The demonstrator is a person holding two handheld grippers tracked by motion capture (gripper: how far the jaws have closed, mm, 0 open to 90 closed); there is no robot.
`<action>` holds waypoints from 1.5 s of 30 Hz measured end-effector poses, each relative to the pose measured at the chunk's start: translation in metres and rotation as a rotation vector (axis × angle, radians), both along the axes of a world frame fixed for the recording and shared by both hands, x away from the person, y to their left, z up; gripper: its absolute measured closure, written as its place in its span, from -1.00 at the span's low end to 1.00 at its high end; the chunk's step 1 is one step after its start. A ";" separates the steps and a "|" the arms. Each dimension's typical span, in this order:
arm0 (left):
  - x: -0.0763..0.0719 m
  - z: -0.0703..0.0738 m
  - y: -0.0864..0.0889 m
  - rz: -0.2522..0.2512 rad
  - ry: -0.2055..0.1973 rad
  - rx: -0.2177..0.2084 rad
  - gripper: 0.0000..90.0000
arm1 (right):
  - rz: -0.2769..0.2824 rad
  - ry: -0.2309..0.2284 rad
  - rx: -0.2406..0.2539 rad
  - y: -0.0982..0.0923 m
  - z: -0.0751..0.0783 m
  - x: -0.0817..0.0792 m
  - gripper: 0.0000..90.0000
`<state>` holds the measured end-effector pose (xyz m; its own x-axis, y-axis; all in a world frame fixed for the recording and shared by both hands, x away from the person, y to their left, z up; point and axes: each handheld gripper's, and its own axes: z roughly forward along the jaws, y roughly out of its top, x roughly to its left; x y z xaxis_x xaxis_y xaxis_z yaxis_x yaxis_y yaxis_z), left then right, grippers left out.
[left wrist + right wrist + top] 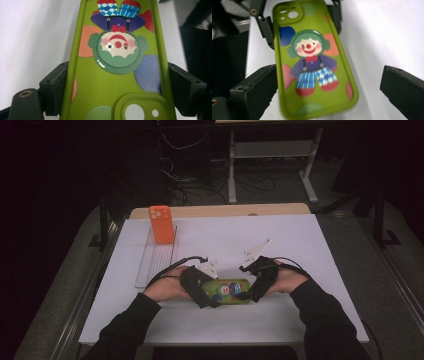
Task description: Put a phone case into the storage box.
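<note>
Nearest me, two black sleeves come in from the table's front edge, one gripper per hand. Between them lies a green phone case (227, 291), flat on the white table (280, 245), long side running left-right, close to the front edge and roughly mid-width.

Left gripper (207, 292) is at the case's left end, the camera-hole end. In the left gripper view both black pads press against the case's long side rims, one each side, w/ the case (115, 82) running straight up between them: jaws clamped on it. The print is a clown: green hair, red nose, purple top, blue-and-white checked trousers, coloured dots round it.

Right gripper (248, 292) is at the other end. In the right gripper view its jaws stand wide apart. The left one sits just beside the case's (312, 62) edge, can't tell if it touches; the right one is well clear, w/ bare table between. So: open, not gripping. The far end of that view shows the left gripper's pads on the case sides.

Further back, left of centre, an orange phone (162, 224) stands upright at the far end of a clear ribbed rack (156, 257). Behind the table: a wooden edge, then dark floor w/ cables and white desk legs.
</note>
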<state>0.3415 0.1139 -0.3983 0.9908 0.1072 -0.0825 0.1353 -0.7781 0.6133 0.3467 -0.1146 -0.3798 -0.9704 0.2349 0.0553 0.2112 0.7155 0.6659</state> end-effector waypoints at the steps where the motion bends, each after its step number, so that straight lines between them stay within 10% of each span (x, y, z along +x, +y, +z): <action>1: 0.000 0.000 0.001 0.016 -0.013 0.005 -0.66 | -0.023 -0.009 -0.001 -0.003 0.000 0.000 -0.95; 12: 0.003 0.003 0.010 0.225 -0.019 0.034 -0.66 | -0.340 0.012 0.118 -0.033 -0.001 0.001 -0.98; 22: 0.004 0.003 0.012 0.404 -0.015 0.012 -0.66 | -0.487 0.016 0.144 -0.037 -0.019 -0.008 -1.00; 45: 0.008 0.007 0.017 0.465 0.021 0.020 -0.67 | -0.518 -0.088 0.099 -0.009 -0.041 -0.025 -1.00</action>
<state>0.3498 0.1307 -0.3912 0.8350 0.5418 -0.0959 0.4854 -0.6432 0.5921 0.3219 -0.1232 -0.4213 -0.7304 0.6825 0.0253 0.4609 0.4652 0.7557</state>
